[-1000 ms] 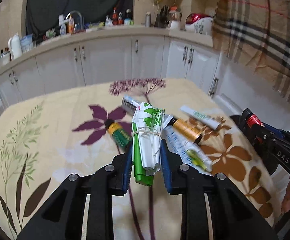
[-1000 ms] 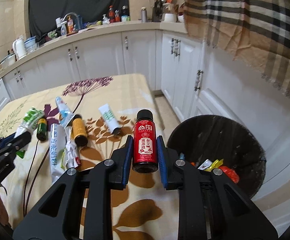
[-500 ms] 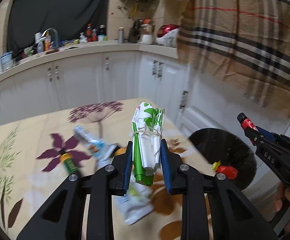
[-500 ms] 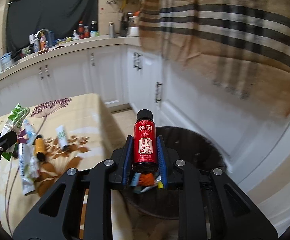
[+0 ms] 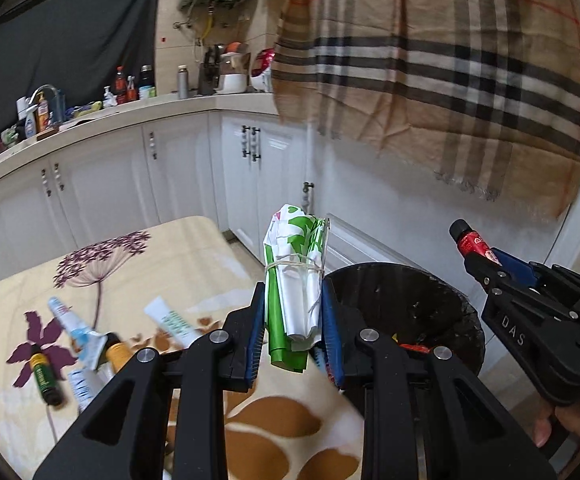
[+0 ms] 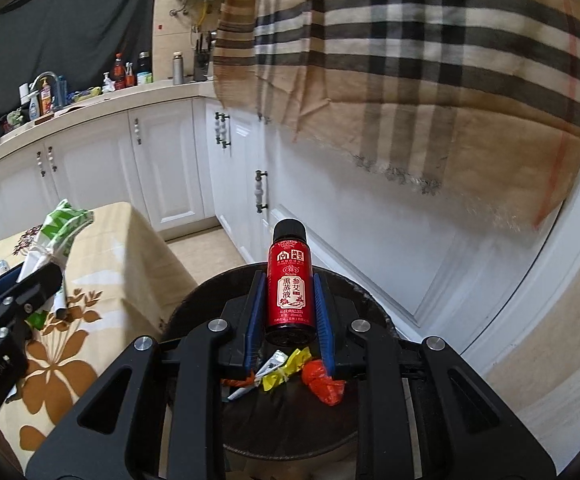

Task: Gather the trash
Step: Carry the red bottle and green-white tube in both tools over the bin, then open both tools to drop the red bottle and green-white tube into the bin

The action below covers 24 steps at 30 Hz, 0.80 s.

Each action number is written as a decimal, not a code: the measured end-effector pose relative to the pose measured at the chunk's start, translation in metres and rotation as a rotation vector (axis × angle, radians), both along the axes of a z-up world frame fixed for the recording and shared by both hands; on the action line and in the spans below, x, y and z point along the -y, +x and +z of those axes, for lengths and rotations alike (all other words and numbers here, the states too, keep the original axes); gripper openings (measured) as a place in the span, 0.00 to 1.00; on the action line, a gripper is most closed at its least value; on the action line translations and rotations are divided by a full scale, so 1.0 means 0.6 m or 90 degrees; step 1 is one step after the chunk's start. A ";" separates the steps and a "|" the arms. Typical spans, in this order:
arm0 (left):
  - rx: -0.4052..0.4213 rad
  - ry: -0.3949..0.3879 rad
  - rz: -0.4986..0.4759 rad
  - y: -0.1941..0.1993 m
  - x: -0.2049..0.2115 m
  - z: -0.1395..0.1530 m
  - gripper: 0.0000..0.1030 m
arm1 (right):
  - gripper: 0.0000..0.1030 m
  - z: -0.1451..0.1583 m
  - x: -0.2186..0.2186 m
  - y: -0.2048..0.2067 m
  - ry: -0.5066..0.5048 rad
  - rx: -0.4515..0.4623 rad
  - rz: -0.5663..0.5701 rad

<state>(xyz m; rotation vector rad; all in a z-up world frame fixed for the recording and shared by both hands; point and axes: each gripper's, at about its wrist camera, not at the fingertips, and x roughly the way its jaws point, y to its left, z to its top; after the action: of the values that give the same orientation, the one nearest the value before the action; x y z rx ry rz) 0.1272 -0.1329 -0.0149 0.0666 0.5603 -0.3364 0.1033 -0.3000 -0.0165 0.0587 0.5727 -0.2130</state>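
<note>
My left gripper (image 5: 294,322) is shut on a green and white rolled wrapper bundle (image 5: 295,276) tied with a rubber band, held above the table's right edge beside the black trash bin (image 5: 429,300). My right gripper (image 6: 290,312) is shut on a small red bottle (image 6: 290,284) with a black cap, held directly over the black trash bin (image 6: 198,312). The bin holds yellow, red and white scraps (image 6: 290,372). The right gripper and red bottle (image 5: 471,242) also show in the left wrist view, and the bundle (image 6: 58,236) in the right wrist view.
Tubes and small bottles (image 5: 78,344) lie on the floral tablecloth (image 5: 282,428). White kitchen cabinets (image 5: 178,176) and a cluttered counter stand behind. A plaid cloth (image 5: 429,68) hangs at the right above the bin.
Both grippers have swung right from over the table toward the bin. The red bottle now hangs over the bin's opening. The bundle is nearer the bin. Both holds are unchanged.
</note>
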 end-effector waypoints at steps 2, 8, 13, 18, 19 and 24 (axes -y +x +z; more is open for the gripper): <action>-0.003 0.003 -0.005 0.009 0.014 -0.003 0.27 | 0.22 -0.004 0.008 0.003 0.003 -0.001 -0.005; -0.010 0.017 -0.017 0.033 0.049 -0.015 0.27 | 0.22 -0.018 0.027 0.017 0.005 -0.006 -0.022; -0.017 0.028 -0.036 0.061 0.081 -0.025 0.28 | 0.23 -0.029 0.041 0.029 0.003 -0.009 -0.043; -0.032 0.036 -0.039 0.072 0.090 -0.035 0.44 | 0.23 -0.037 0.051 0.036 0.006 -0.017 -0.055; -0.032 0.034 -0.036 0.071 0.087 -0.034 0.46 | 0.23 -0.037 0.051 0.035 0.005 -0.016 -0.056; -0.034 0.024 -0.019 0.060 0.064 -0.024 0.52 | 0.23 -0.032 0.042 0.028 0.009 -0.016 -0.048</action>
<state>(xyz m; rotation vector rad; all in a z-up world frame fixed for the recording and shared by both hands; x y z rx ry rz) 0.1633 -0.1712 -0.0292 0.1021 0.6196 -0.3574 0.1204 -0.3253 -0.0359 0.0908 0.5976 -0.2831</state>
